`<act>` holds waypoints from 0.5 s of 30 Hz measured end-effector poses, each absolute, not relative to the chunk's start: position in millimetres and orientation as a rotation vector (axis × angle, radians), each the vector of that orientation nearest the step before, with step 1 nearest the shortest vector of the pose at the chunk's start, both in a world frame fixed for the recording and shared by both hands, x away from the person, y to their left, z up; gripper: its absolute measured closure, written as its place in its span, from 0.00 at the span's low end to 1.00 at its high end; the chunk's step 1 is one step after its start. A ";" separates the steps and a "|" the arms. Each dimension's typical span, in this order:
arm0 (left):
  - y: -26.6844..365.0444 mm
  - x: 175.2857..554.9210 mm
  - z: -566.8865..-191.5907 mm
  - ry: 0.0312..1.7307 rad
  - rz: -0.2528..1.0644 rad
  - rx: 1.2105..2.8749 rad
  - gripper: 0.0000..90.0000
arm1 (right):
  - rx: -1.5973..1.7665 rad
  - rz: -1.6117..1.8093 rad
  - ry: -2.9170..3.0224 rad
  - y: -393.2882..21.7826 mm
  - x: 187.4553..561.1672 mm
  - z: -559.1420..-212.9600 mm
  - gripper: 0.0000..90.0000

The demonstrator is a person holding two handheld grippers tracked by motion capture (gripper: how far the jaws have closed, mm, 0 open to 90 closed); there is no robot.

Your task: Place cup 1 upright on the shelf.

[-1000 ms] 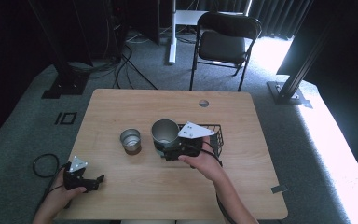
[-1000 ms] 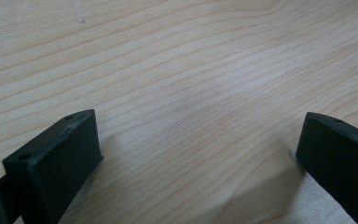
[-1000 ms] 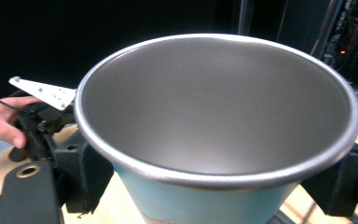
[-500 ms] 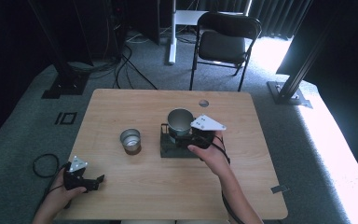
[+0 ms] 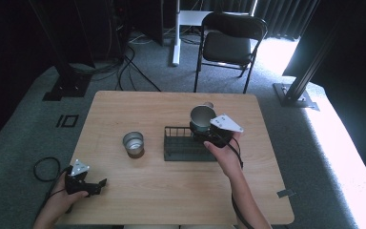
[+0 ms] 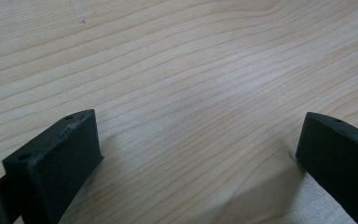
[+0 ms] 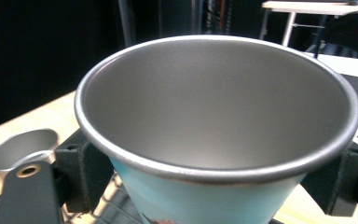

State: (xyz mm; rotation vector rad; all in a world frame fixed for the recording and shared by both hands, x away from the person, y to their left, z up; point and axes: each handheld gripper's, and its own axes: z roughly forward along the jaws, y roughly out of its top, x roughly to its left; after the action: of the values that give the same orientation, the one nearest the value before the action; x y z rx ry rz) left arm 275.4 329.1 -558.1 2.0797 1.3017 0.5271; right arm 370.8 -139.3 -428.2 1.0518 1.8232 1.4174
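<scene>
Two metal cups are on show: a light-blue cup with a grey metal inside and rolled rim (image 7: 216,116), which is empty, and a smaller plain steel cup (image 5: 133,143) standing alone on the pale wooden surface (image 5: 138,195), with nothing visible inside it. The right gripper (image 5: 208,136) clamps the blue cup from both sides just under the rim, holding it above the right end of the black wire rack (image 5: 183,145). The cup stands nearly upright, mouth up, its long axis close to vertical with a slight tilt. The left gripper (image 5: 95,185) rests low at the surface's near left corner, jaws spread wide with bare wood between them. Around the surface lies grey carpet (image 5: 28,138), with a black folding chair (image 5: 231,40) beyond the far edge, loose cables (image 5: 128,62) and dark curtains.
</scene>
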 end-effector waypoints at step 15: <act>329.0 275.3 -558.1 1.303 0.525 2.079 0.00 | 1.166 1.341 1.748 -166.0 378.5 -452.7 0.16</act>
State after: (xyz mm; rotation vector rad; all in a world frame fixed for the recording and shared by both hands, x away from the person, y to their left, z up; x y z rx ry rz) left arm 275.3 329.0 -558.1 2.0787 1.3028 0.5252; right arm 378.5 -166.0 -452.7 1.1660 1.7481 1.3408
